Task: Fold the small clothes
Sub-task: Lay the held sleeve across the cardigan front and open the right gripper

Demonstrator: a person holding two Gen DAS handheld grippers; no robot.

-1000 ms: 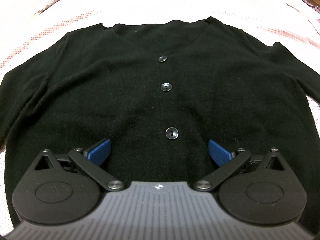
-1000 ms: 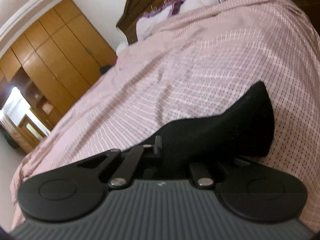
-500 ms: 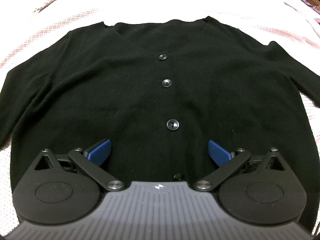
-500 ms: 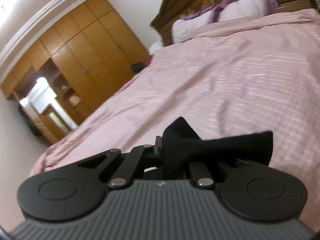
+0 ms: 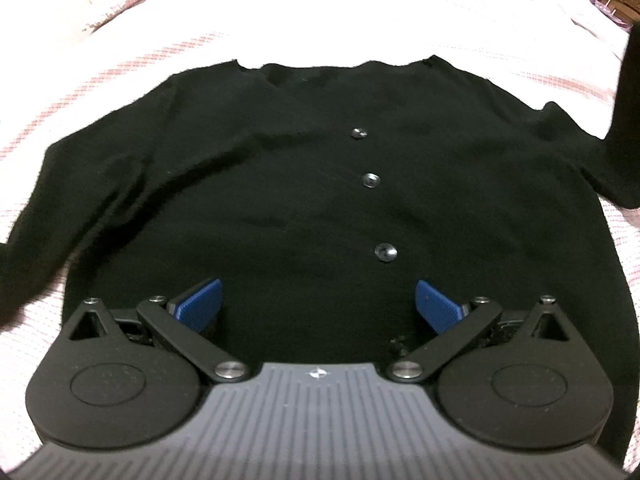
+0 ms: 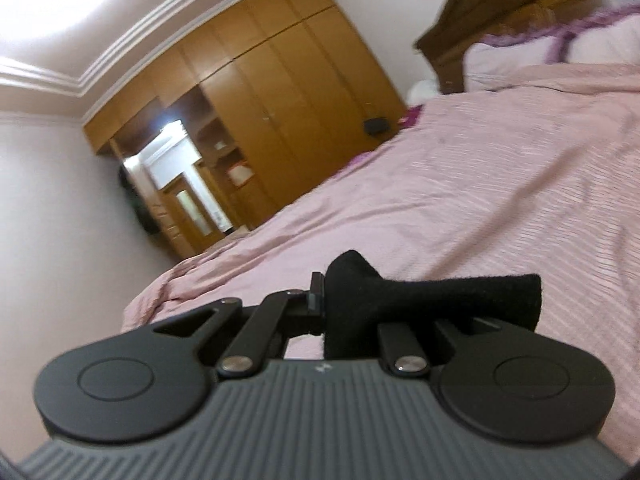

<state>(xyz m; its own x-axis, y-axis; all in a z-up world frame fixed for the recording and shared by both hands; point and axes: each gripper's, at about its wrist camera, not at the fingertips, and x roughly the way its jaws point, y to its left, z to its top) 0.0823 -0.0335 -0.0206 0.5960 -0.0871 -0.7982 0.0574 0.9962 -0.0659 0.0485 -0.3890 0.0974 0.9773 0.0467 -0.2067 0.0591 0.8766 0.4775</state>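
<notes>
A black buttoned cardigan [image 5: 280, 184] lies flat, front up, on the pink bedspread [image 5: 320, 20]. My left gripper [image 5: 318, 306] is open, its blue pads over the cardigan's lower front near the hem. The cardigan's right sleeve [image 5: 624, 120] rises off the bed at the right edge of the left wrist view. My right gripper [image 6: 360, 312] is shut on the sleeve cuff [image 6: 440, 292], held above the bed. Its fingertips are hidden by the cloth.
The pink bedspread [image 6: 480, 200] stretches ahead in the right wrist view. A dark wooden headboard [image 6: 500, 20] and pillows [image 6: 540, 52] stand at the far right. A wooden wardrobe [image 6: 280, 100] lines the wall beyond the bed.
My right gripper has lifted the sleeve cuff off the bed and tilted upward. The sleeve now stands up at the right of the left wrist view. My left gripper drew back slightly.
</notes>
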